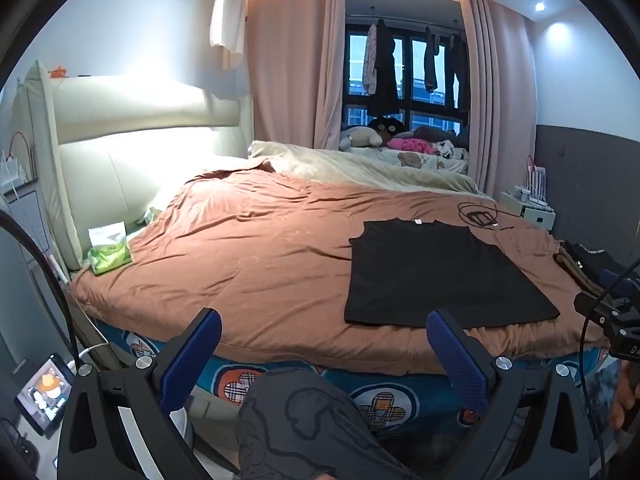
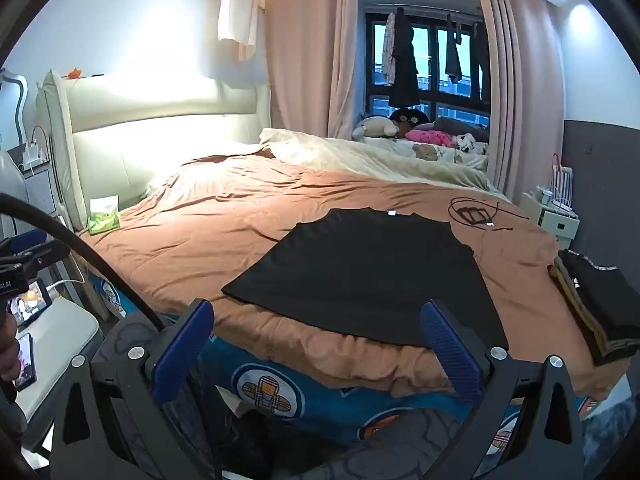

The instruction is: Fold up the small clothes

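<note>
A black shirt (image 1: 440,272) lies flat on the brown bedspread (image 1: 248,248), sleeves folded in, its collar at the far end. In the right wrist view the same black shirt (image 2: 360,276) spreads just beyond my fingers. My left gripper (image 1: 324,344) is open and empty, held short of the bed's near edge and left of the shirt's hem. My right gripper (image 2: 316,336) is open too, with nothing between its blue pads, hovering in front of the shirt's near hem. The right gripper's body (image 1: 616,320) shows at the left wrist view's right edge.
A stack of folded dark clothes (image 2: 596,308) sits at the bed's right edge. A coiled black cable with a small device (image 2: 476,212) lies past the shirt. A green tissue pack (image 1: 109,254) rests by the headboard. The person's knee in grey patterned trousers (image 1: 304,420) is below my left gripper.
</note>
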